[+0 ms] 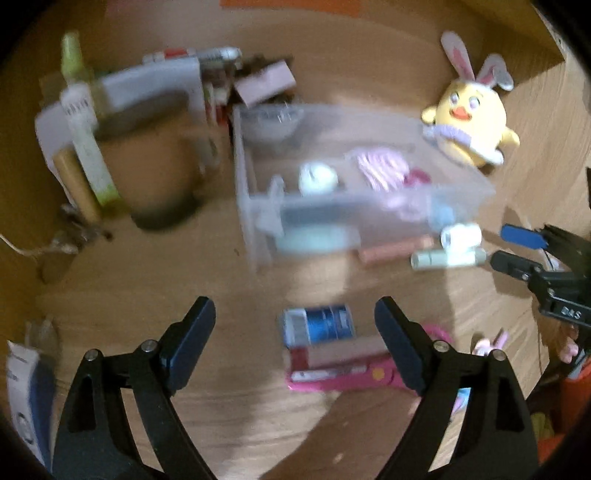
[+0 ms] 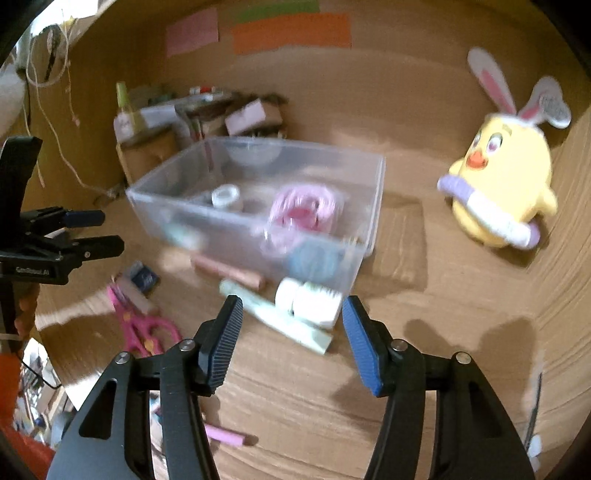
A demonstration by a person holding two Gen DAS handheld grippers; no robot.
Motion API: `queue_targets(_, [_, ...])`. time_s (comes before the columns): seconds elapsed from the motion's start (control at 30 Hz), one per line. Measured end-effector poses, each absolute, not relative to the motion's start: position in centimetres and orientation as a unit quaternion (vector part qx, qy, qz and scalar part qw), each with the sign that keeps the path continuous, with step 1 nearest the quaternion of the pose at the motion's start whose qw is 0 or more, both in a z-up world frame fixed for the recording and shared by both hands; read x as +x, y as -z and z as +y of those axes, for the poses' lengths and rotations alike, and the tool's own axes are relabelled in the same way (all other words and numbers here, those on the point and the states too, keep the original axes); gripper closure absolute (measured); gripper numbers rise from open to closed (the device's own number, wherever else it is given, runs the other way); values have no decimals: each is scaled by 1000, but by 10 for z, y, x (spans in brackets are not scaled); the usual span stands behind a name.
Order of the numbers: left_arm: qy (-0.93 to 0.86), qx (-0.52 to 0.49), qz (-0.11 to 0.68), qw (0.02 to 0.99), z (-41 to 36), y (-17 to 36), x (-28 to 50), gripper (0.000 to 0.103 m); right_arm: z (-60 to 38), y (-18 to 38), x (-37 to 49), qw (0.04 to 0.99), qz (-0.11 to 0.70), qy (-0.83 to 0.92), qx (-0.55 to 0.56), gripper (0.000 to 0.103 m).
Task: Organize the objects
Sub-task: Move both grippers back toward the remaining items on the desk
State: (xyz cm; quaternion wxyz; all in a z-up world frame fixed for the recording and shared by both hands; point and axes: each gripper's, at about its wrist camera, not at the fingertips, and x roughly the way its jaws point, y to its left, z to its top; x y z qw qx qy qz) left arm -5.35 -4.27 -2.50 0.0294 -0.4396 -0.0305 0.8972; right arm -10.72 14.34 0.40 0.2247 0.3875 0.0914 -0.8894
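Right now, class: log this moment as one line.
left claw: open, empty, over blue box | right claw: open, empty, near white roll | clear bin: partly filled

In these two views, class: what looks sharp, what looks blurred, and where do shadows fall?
Left wrist: fingers sharp, clear bin smeared. Right wrist: fingers crisp, yellow plush blurred, dark shadows on the wooden desk; fisheye bends both.

Surface: a wood-grain tabletop (image 2: 424,387) lay beneath me.
Backdrop: a brown wall (image 2: 388,85) carried pink, green and orange paper strips (image 2: 291,33).
Light: warm, casting soft shadows.
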Motion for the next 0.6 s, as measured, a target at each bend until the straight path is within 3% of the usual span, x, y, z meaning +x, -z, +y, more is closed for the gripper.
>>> queue_targets(0.17, [-890, -451, -17, 59, -29, 42, -51, 15, 136, 14, -115, 234, 108, 876, 408, 55])
queue_targets(0.27, [-888, -455, -19, 71, -26, 47, -50, 23, 130, 20, -120, 232, 120, 873, 411, 58])
queue_targets(0.33, [-886, -456, -28, 82, -27, 47, -48, 35, 126, 21, -119, 231, 129, 873, 410, 59])
queue_targets(0.43, [-886, -455, -24, 83, -27, 46, -40, 46, 123, 25, -116, 240, 137, 864, 422, 67])
queue_targets(0.6, [-881, -463, -25, 92, -29, 50, -28, 57, 124, 33, -107, 265, 135, 847, 441, 78])
